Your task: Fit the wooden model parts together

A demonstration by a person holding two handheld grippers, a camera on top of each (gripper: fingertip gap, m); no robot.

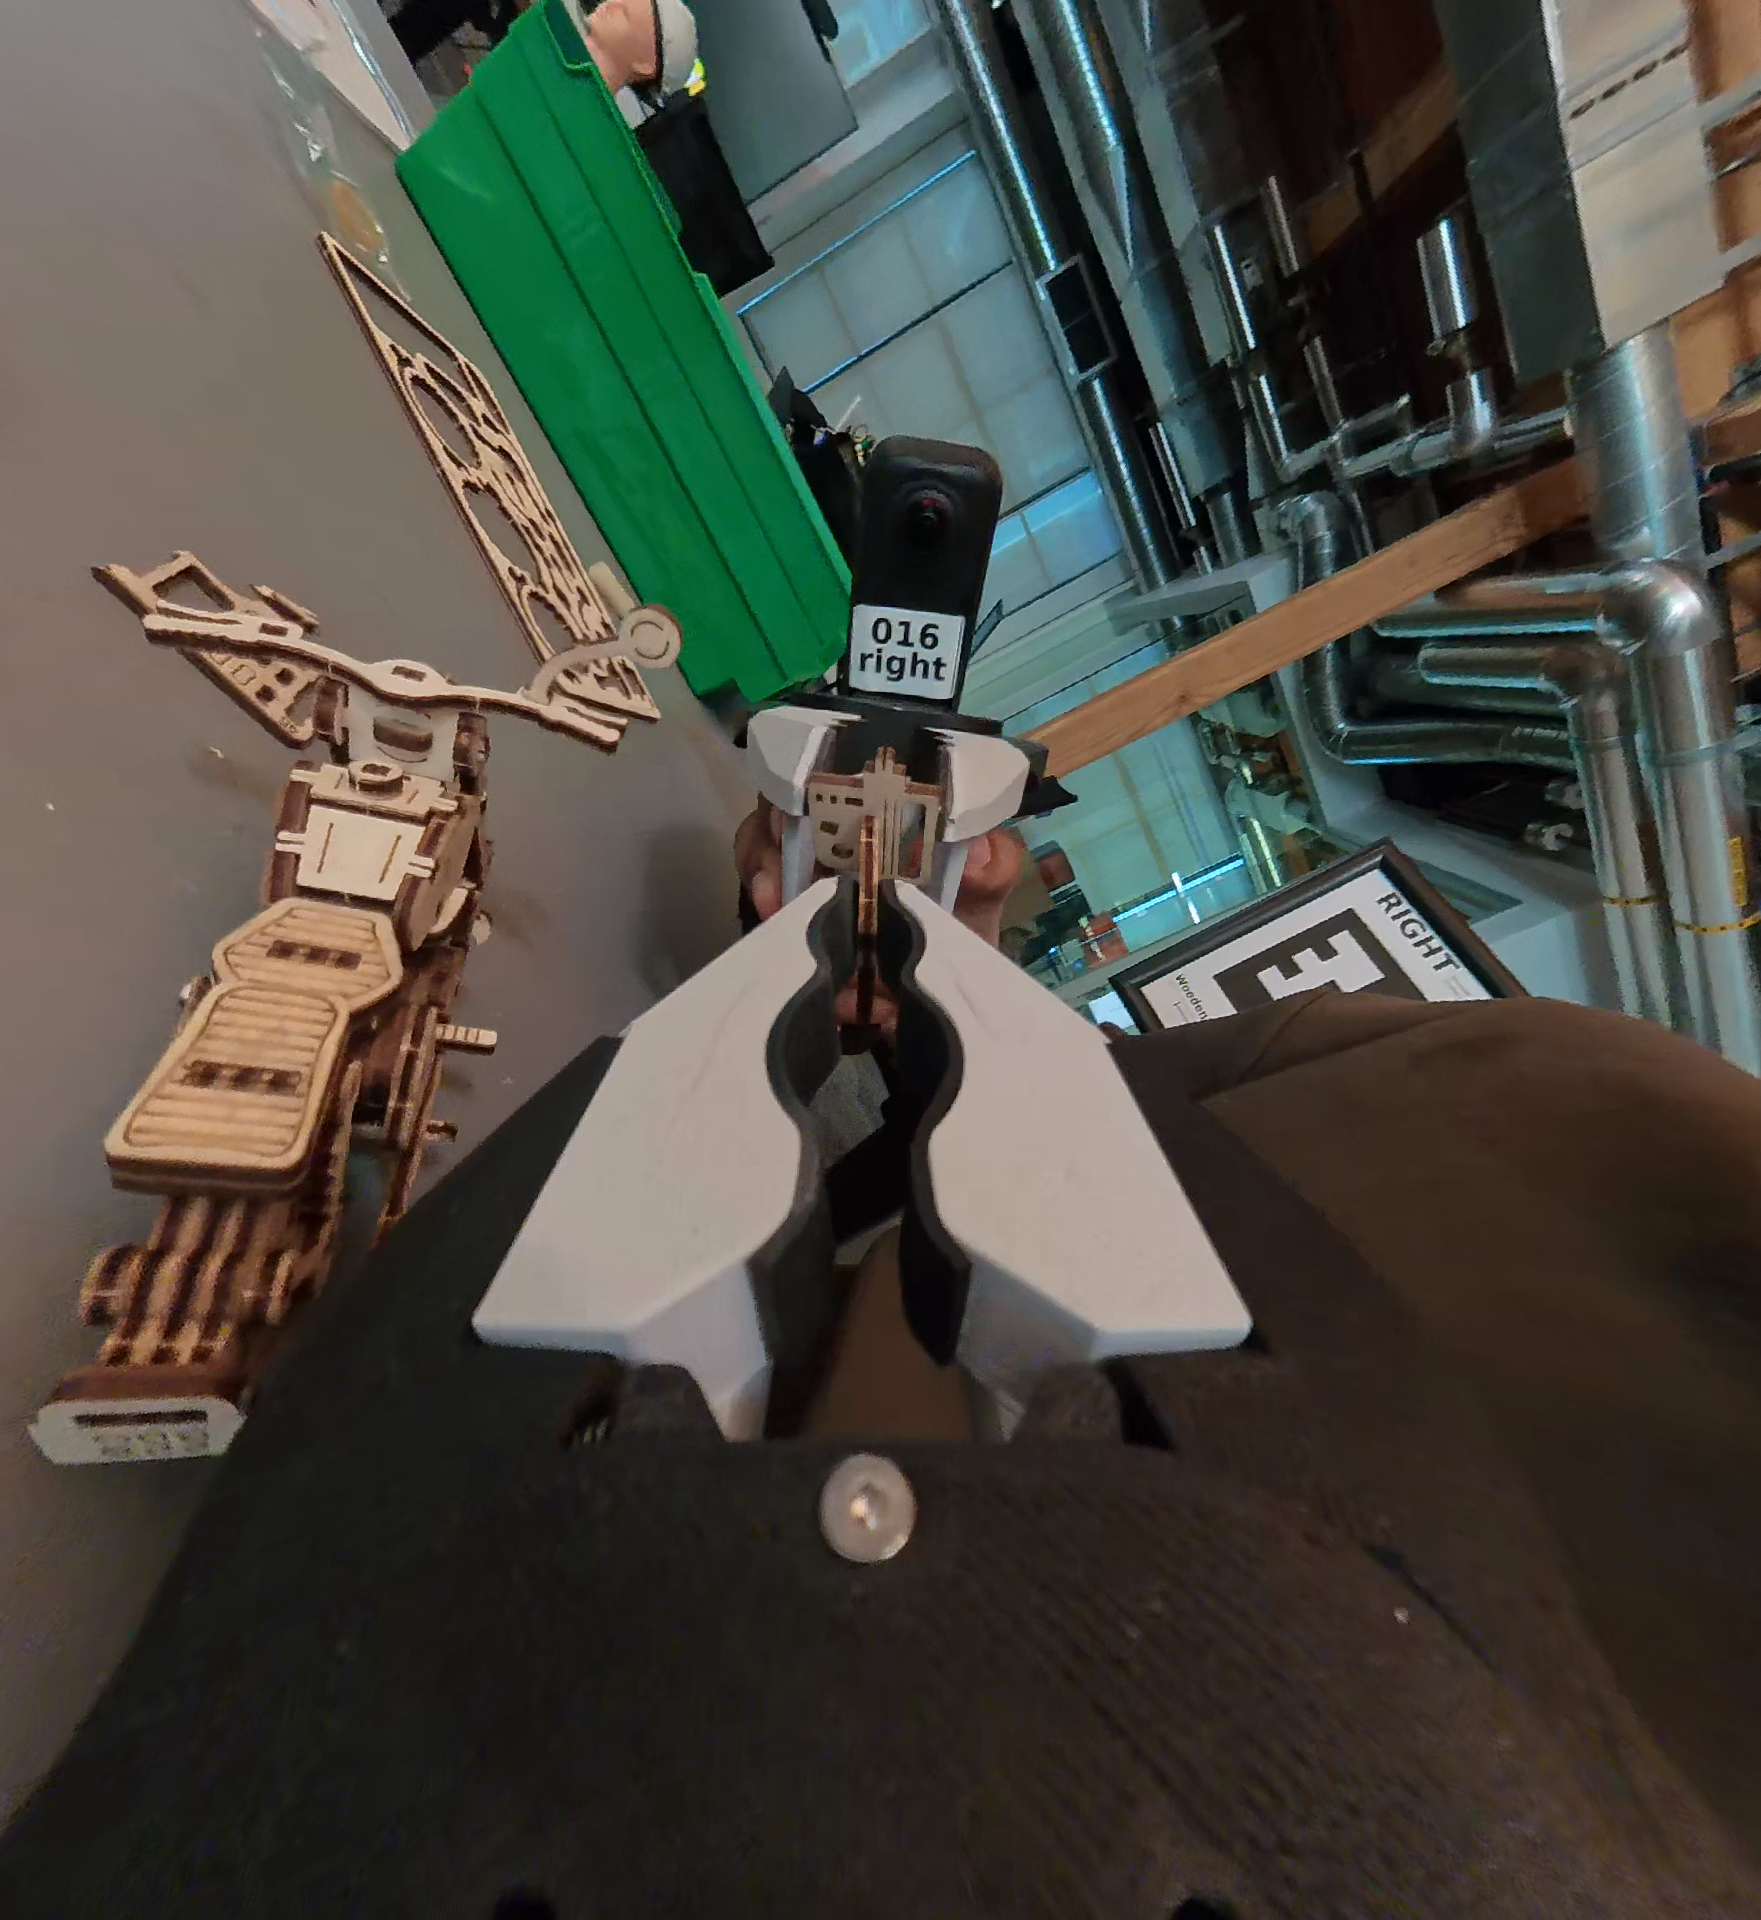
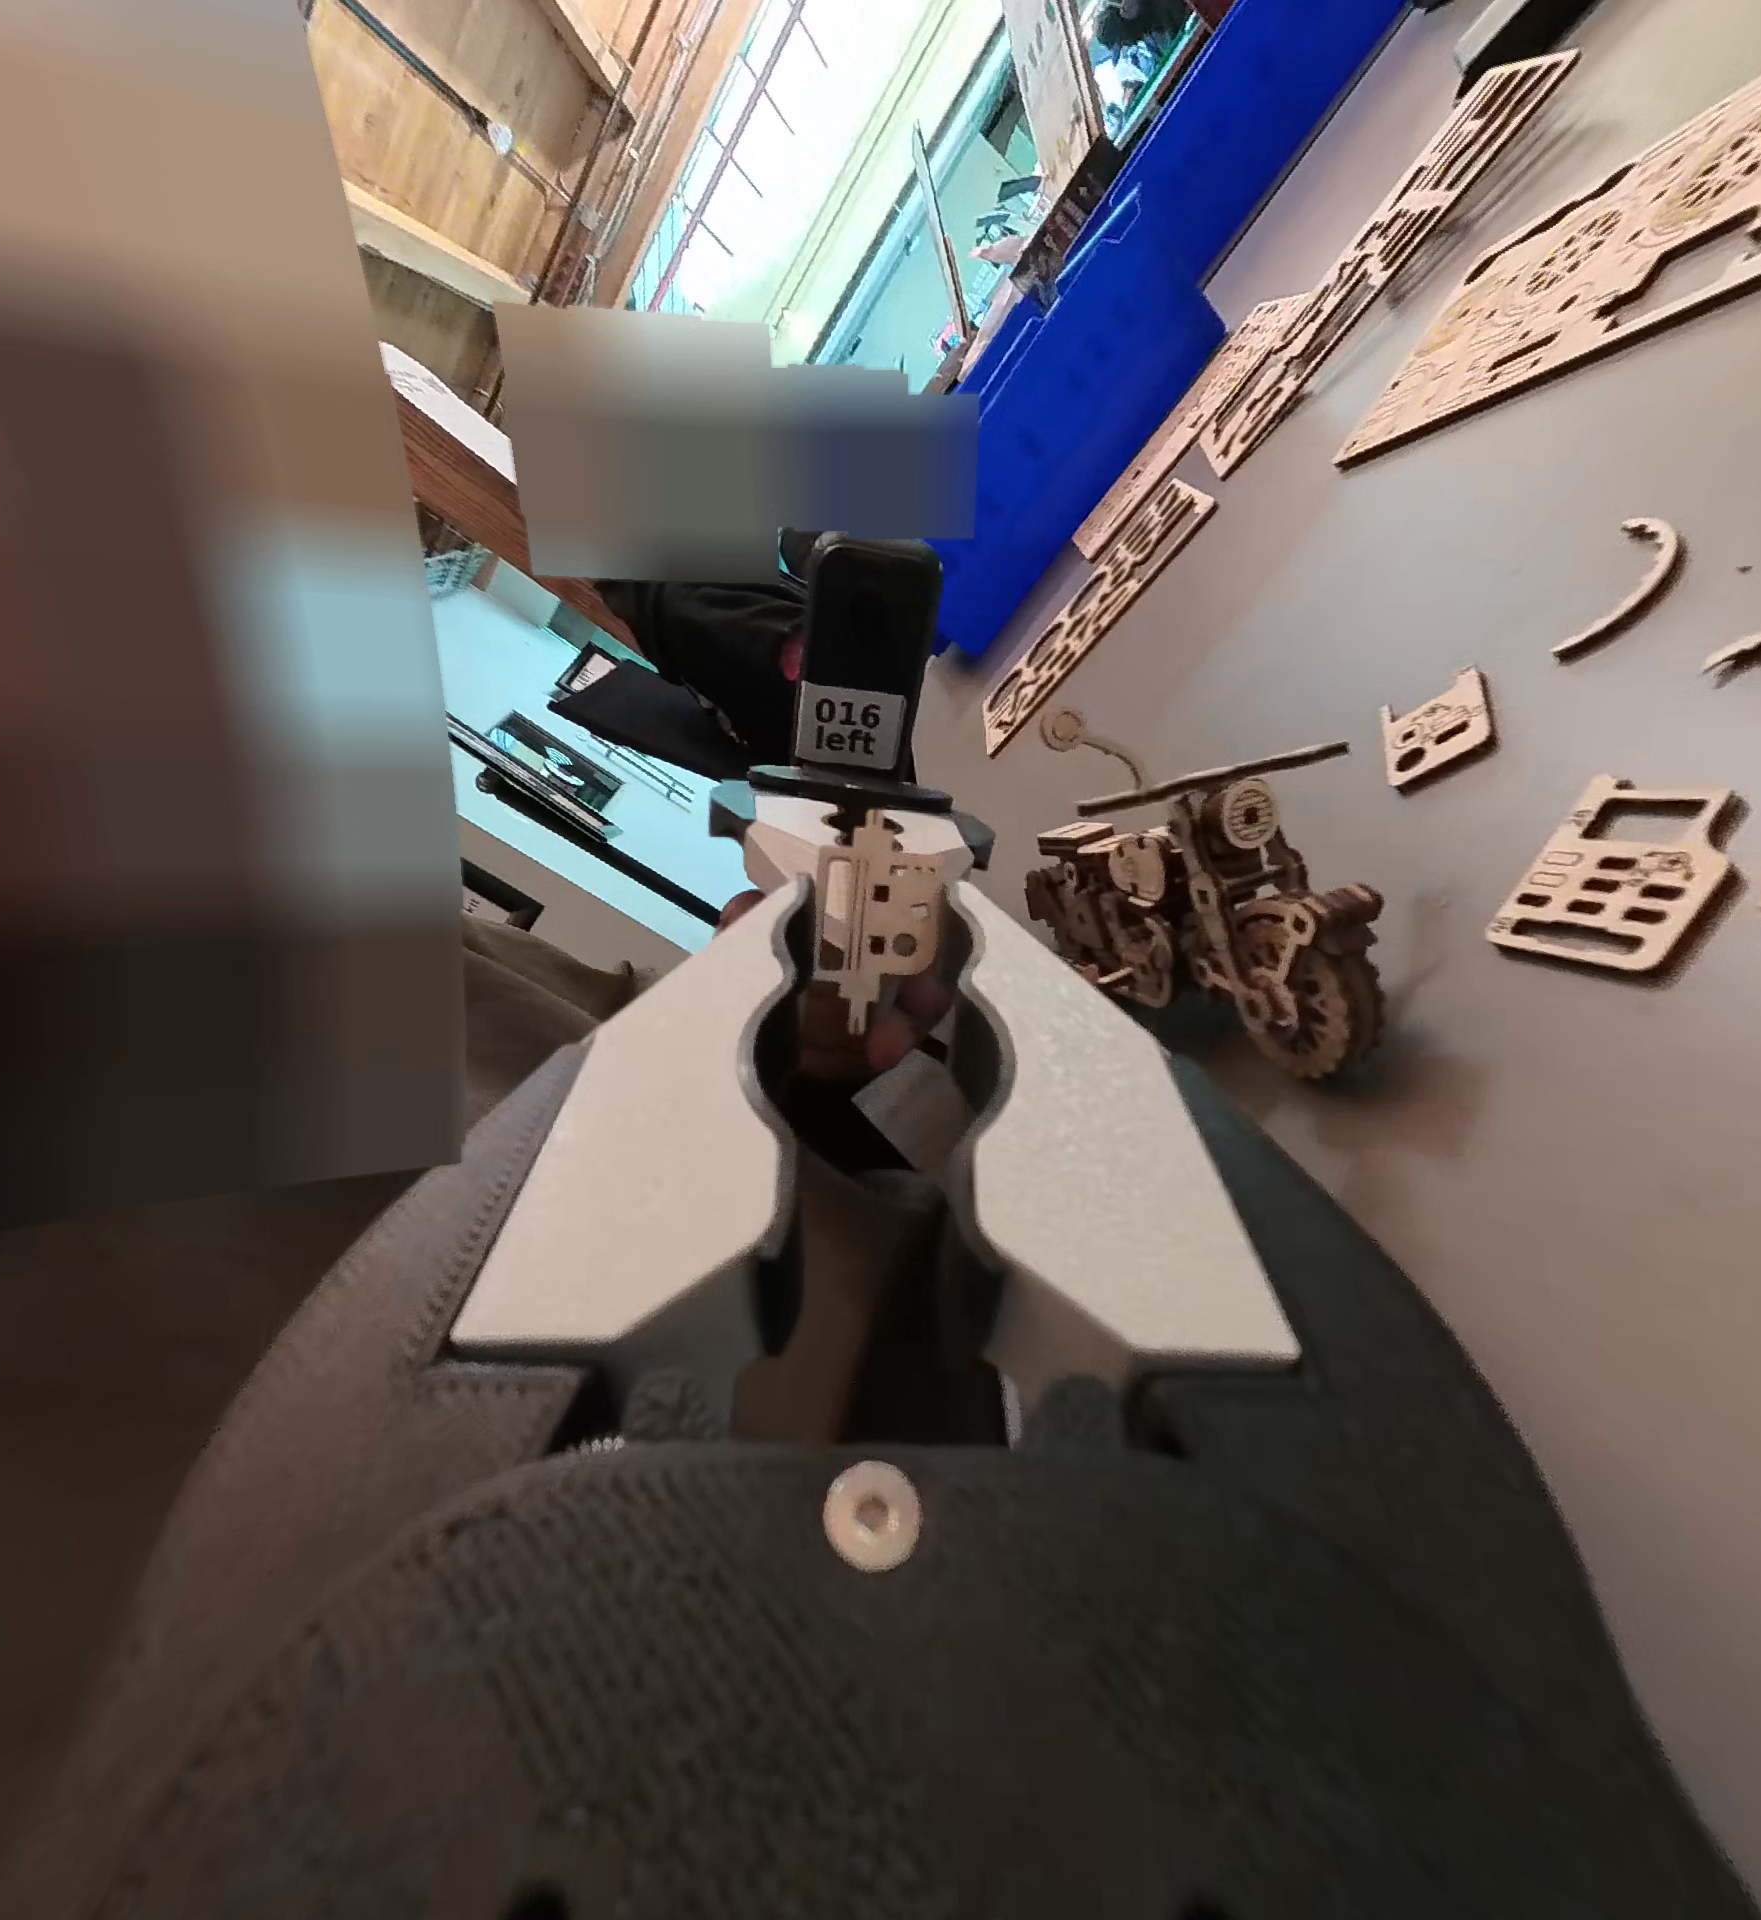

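Observation:
My left gripper (image 1: 860, 899) is shut on a thin wooden piece (image 1: 863, 956), seen edge-on between its white fingers. My right gripper (image 2: 876, 904) faces it tip to tip and is shut on a small flat wooden plate (image 2: 897, 914) with cut-outs, held by its edges. The thin piece crosses the plate at its middle, and the two parts touch in the air above the grey table (image 1: 76, 208). The right gripper (image 1: 876, 800) shows beyond the left one, and the left gripper (image 2: 855, 842) shows beyond the right one. A built wooden motorcycle model (image 1: 336, 935) (image 2: 1219, 935) stands on the table beside them.
Cut-out wooden sheets (image 1: 481, 468) (image 2: 1582, 260) lie on the table. A green bin (image 1: 627, 364) and a blue bin (image 2: 1063, 416) stand at its far edge. Loose wooden parts (image 2: 1614, 894) lie near the motorcycle. A framed sign (image 1: 1312, 956) stands behind. Only a small space, under 4 cm, lies between the two pairs of fingers.

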